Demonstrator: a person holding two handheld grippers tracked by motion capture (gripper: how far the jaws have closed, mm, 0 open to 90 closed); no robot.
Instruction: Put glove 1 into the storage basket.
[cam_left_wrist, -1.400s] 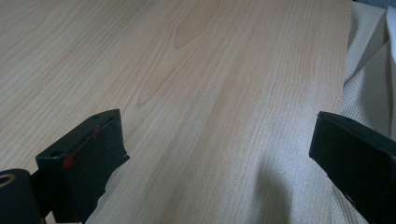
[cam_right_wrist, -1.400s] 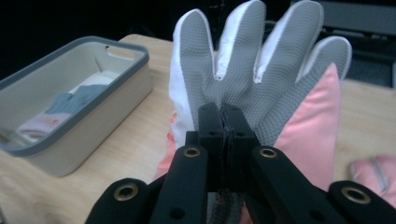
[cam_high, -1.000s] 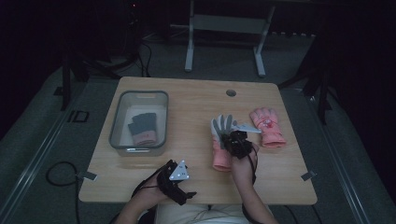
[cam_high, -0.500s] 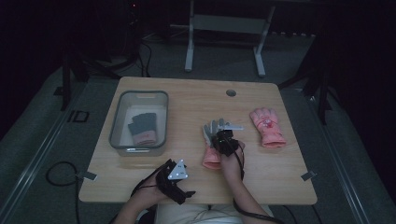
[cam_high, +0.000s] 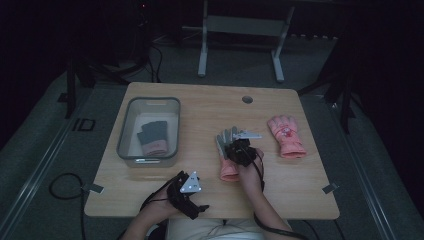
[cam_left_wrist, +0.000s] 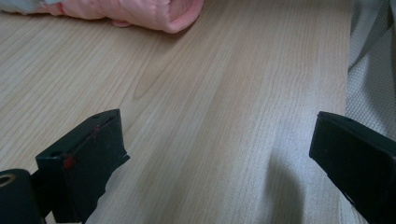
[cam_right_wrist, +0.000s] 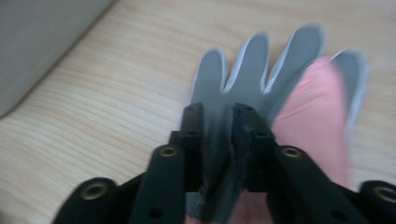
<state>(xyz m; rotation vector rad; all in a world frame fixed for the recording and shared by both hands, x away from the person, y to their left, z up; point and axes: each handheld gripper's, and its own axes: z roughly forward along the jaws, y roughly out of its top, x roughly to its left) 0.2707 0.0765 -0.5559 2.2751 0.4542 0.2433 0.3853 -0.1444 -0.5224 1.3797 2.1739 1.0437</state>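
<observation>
A glove with a grey palm and a pink cuff (cam_high: 229, 171) lies palm up at the middle of the wooden table (cam_high: 200, 115). My right gripper (cam_high: 240, 148) sits over it. In the right gripper view a fold of the glove's grey palm (cam_right_wrist: 261, 65) stands pinched between the jaws of the right gripper (cam_right_wrist: 218, 112). Those jaws have just been opening, and the fold still fills the narrow gap. A second pink glove (cam_high: 286, 136) lies to the right. My left gripper (cam_high: 196, 202) rests near the table's front edge. In its own view the left gripper (cam_left_wrist: 215, 135) stands open over bare wood, the pink cuff (cam_left_wrist: 154, 11) beyond it.
A clear plastic bin (cam_high: 148, 100) stands at the left of the table with a dark glove (cam_high: 152, 136) inside; its wall (cam_right_wrist: 42, 42) is near in the right gripper view. A round hole (cam_high: 247, 99) is at the far edge. Dark floor and stands surround the table.
My right gripper has shifted left and a little lower with the grey and pink glove, away from the second pink glove. The left gripper has stayed put.
</observation>
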